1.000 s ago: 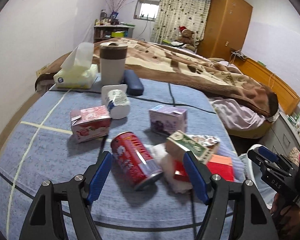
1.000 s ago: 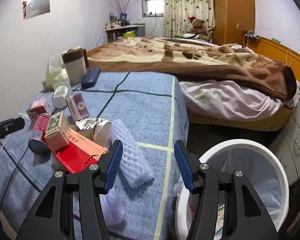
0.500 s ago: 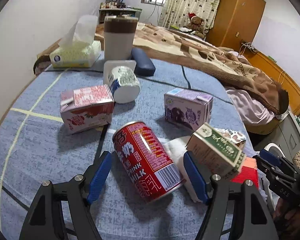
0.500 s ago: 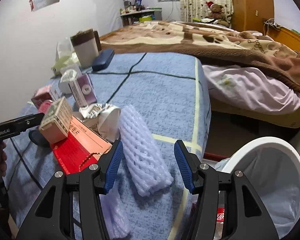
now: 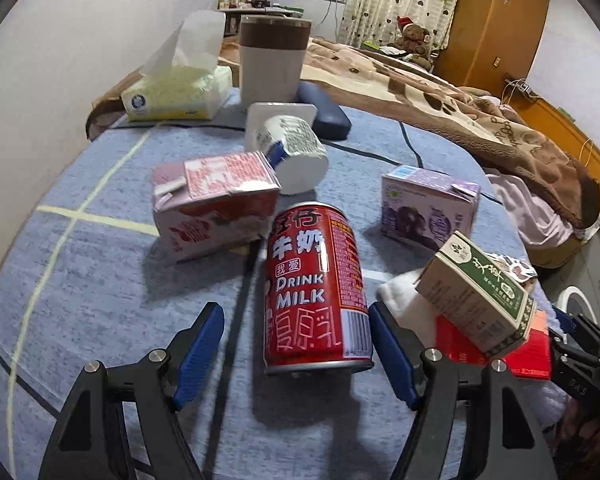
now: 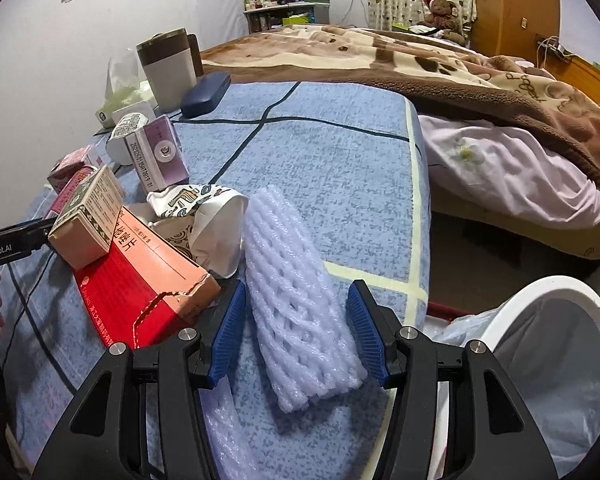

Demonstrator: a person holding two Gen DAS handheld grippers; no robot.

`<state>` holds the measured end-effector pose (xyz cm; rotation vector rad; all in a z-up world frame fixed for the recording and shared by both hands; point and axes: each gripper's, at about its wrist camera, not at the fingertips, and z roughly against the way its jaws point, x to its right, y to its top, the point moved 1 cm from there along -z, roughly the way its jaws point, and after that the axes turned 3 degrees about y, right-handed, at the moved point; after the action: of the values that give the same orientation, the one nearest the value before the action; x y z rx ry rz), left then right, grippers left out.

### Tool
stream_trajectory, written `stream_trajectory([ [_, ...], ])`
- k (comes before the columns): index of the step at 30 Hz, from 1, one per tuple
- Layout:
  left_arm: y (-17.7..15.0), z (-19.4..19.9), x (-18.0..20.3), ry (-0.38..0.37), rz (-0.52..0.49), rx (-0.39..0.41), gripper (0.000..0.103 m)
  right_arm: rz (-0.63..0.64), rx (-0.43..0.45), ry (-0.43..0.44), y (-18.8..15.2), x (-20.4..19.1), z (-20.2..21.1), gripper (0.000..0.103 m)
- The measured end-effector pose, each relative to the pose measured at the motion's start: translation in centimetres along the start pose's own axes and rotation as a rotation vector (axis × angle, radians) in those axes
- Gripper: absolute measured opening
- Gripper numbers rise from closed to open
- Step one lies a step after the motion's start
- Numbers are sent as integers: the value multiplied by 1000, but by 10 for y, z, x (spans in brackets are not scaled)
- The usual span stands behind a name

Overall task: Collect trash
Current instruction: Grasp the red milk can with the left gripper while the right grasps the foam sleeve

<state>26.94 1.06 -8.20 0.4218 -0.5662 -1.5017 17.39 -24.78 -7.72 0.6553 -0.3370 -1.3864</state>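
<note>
My left tongs (image 5: 296,354) gape astride the red milk can (image 5: 314,288), lengthwise between them; my right tongs (image 6: 296,330) gape astride the foam net (image 6: 296,304)

The red can (image 5: 316,292) lying on the blue bedspread reads "DRINK MILK" in white, with large Chinese characters above and below those words and a barcode beside them. Right of the can, the other gripper's black body (image 5: 580,380) carries "DAS". In the right wrist view, a black gripper arm (image 6: 8,246) left of the red flat box (image 6: 140,292) shows "enRobot.AI"; that box bears Chinese print
</note>
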Motion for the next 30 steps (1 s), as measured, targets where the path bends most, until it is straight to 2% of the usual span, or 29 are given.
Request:
stream_trajectory([
  [3, 4, 0, -1, -2, -12, 9, 74, -7, 7, 2, -1, -1, 0, 54],
  [6, 7, -4, -2, -4, -14, 7, 74, -10, 14, 6, -1, -1, 2, 47],
  [10, 8, -4, -1, -23, -19, 14, 73, -14, 17, 4, -1, -1, 1, 43],
  [13, 9, -7, -1, -45, -10, 12, 61, -10, 23, -1, -1, -3, 2, 39],
  [14, 9, -8, 0, -44, -15, 9, 54, -11, 25, -2, -1, -3, 2, 37],
  [21, 8, -5, 0, -40, -19, 19, 54, -22, 53, 1, 0, -3, 8, 32],
  [30, 3, 13, -5, -38, -11, 58, 53, -28, 89, 6, 1, -6, 18, 31],
])
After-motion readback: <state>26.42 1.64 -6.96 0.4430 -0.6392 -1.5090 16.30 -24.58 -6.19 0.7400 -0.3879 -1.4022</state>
